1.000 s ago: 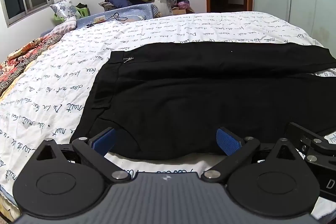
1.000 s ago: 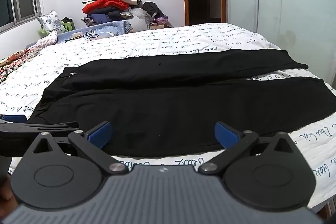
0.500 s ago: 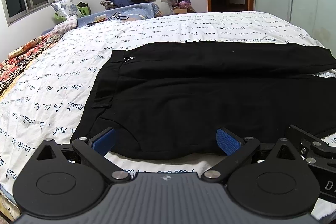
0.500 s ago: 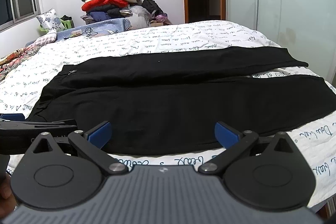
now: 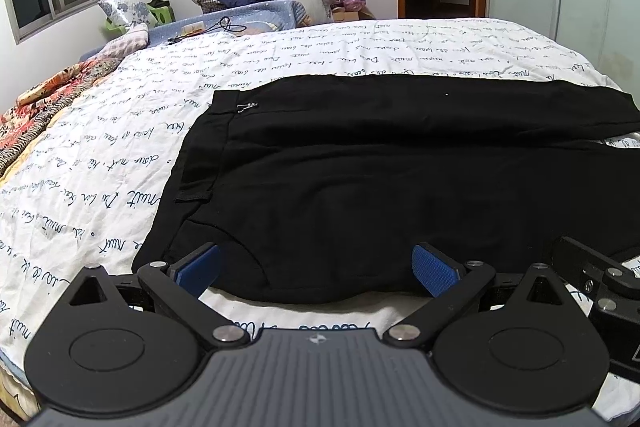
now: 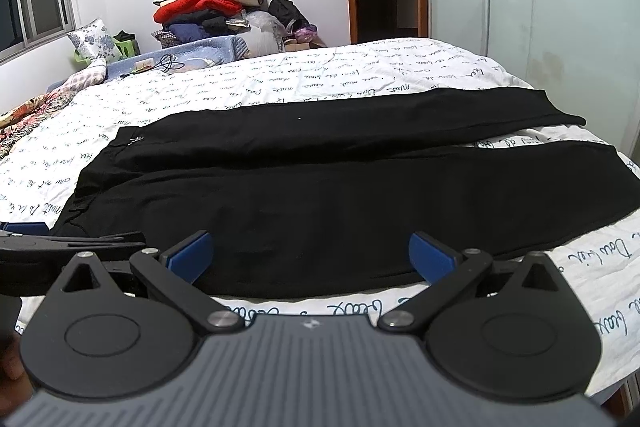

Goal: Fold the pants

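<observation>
While hanging just short of the pants (image 5: pixel 360 187), not yet gripping anything. Left gripper (image 5: pixel 316 265): jaws wide apart and empty. Right gripper (image 6: pixel 310 255): likewise wide and empty, close at the left one's right side.

Pants spread flat across the bed (image 5: pixel 100 187), waistband (image 5: pixel 200 155) to the left, both legs running off to the right. Far leg (image 6: pixel 360 123) and near leg (image 6: pixel 400 195) side by side, touching along most of the length and parting slightly toward the cuffs at the right.

Judged as the very start: no fold made, approach to the first grasp under way. Probably calls next for lowering both jaws onto the near edge of the near leg, one toward the waistband and one further right, pinching the cloth only and not the sheet beneath, then carrying that edge away over the far leg so the two legs stack. Worth keeping the two grips level, to avoid dragging the soft cloth askew.

Against a second ago, hardly any change: pants unmoved, jaws as wide as before, both grippers at much the same station, with only a slight shift in the right view's tilt.
</observation>
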Demonstrator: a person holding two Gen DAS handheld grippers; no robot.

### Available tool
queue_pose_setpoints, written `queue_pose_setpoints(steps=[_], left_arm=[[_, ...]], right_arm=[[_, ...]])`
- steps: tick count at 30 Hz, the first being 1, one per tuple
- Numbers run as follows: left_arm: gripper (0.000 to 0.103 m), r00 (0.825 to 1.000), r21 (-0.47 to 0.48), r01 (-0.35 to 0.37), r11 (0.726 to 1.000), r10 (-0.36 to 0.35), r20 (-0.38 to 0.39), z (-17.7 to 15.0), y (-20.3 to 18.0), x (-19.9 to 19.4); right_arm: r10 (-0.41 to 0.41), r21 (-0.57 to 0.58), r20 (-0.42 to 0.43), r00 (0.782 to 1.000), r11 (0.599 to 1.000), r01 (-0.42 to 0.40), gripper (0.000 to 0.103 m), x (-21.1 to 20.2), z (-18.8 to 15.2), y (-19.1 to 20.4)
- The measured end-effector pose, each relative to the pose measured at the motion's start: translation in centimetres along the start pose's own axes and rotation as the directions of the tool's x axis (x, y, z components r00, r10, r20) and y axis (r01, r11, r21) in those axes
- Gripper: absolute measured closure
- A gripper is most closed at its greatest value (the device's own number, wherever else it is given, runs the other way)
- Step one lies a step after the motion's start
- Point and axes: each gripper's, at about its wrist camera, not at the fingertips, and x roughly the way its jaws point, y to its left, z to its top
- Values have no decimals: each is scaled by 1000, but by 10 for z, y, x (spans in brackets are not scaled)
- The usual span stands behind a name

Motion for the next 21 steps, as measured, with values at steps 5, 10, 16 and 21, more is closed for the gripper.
queue_pose_setpoints(steps=[5, 10, 16, 21], left_arm=[[1, 1000, -5, 2, 1000, -2, -9, 0, 0, 2], [1, 1000, -2, 1, 1000, -1, -12, -1, -1, 3], [1, 1000, -4, 2, 1000, -2, -18, -2, -1, 5], [1, 1000, -1, 0, 1000, 0, -20, -3, -1, 6]], right_arm=[[5, -6, -3, 1000, 1000, -5, 0, 0, 1, 1], [10, -1, -13, 1000, 1000, -10, 0, 2, 2, 0], [13, 1, -16, 1000, 1000, -13, 0, 2, 1, 0], [15, 4, -23, 1000, 1000, -15, 0, 4, 0, -1]])
